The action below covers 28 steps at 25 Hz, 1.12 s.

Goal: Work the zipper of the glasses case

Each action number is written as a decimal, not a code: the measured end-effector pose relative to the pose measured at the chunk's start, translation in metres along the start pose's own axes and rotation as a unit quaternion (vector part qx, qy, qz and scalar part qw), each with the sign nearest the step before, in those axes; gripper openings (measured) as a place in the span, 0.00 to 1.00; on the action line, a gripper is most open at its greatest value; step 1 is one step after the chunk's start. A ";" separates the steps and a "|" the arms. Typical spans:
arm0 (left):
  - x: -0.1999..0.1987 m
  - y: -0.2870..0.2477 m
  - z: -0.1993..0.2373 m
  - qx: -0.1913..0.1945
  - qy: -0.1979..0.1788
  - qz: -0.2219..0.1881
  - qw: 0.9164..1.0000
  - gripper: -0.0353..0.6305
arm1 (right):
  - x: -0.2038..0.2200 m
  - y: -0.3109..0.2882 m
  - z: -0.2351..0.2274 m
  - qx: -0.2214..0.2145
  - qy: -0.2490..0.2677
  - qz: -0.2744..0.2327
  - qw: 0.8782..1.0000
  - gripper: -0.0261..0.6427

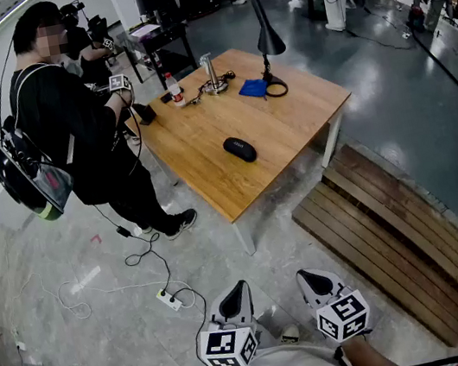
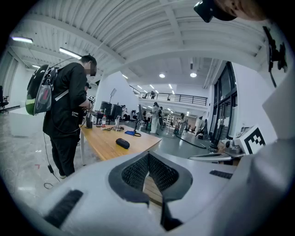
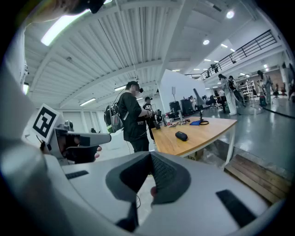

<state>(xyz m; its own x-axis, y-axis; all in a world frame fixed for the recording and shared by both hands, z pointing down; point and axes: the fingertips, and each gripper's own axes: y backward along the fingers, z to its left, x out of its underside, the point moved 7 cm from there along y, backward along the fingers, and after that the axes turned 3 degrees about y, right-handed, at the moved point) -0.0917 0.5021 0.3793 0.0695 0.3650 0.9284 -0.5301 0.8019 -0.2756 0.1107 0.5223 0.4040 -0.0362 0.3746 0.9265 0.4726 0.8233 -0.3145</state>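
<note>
The glasses case (image 1: 239, 149) is a dark oval pouch lying near the middle of the wooden table (image 1: 206, 151). It shows small in the left gripper view (image 2: 122, 143) and in the right gripper view (image 3: 181, 136). My left gripper (image 1: 237, 290) and right gripper (image 1: 305, 277) hang side by side over the floor, well short of the table's near corner. Both point toward the table with their jaws closed and nothing between them, as the left gripper (image 2: 148, 159) and right gripper (image 3: 150, 159) show in their own views.
A person in black with a backpack (image 1: 80, 134) stands at the table's left side. A black desk lamp (image 1: 268, 39), a bottle (image 1: 175, 89) and a blue cloth (image 1: 253, 88) sit at the far end. A wooden pallet (image 1: 396, 236) lies right; a power strip (image 1: 171, 299) with cables lies left.
</note>
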 end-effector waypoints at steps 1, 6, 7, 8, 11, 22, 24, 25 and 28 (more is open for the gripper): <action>-0.001 -0.006 0.002 0.001 0.000 -0.001 1.000 0.06 | -0.002 -0.005 -0.004 0.000 0.001 0.000 1.000 0.04; -0.009 -0.047 0.024 0.002 -0.004 -0.001 1.000 0.06 | -0.014 -0.045 -0.028 0.000 0.003 0.005 1.000 0.04; -0.011 -0.059 0.032 0.004 -0.003 0.000 1.000 0.06 | -0.016 -0.057 -0.033 0.001 0.003 0.007 1.000 0.04; -0.013 -0.073 0.041 0.006 -0.001 0.001 1.000 0.06 | -0.020 -0.071 -0.039 0.002 0.003 0.008 1.000 0.04; -0.028 -0.121 0.076 0.013 0.002 0.001 1.000 0.06 | -0.035 -0.120 -0.058 0.009 0.001 0.008 1.000 0.04; -0.128 -0.251 0.187 0.063 -0.029 -0.002 0.998 0.06 | -0.134 -0.290 -0.099 0.026 0.015 -0.016 0.999 0.04; -0.135 -0.266 0.198 0.065 -0.029 0.000 0.997 0.06 | -0.142 -0.305 -0.108 0.030 0.016 -0.013 0.999 0.04; -0.136 -0.273 0.202 0.064 -0.027 0.002 0.998 0.06 | -0.145 -0.311 -0.113 0.030 0.015 -0.011 0.999 0.04; -0.139 -0.293 0.211 0.056 -0.021 0.009 0.998 0.06 | -0.150 -0.327 -0.126 0.024 0.010 -0.005 1.000 0.04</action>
<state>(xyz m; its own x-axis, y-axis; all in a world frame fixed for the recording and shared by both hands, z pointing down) -0.1242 0.1165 0.3834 0.0240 0.3573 0.9337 -0.6229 0.7359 -0.2655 0.0727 0.1436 0.3942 -0.0236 0.3581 0.9334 0.4295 0.8467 -0.3140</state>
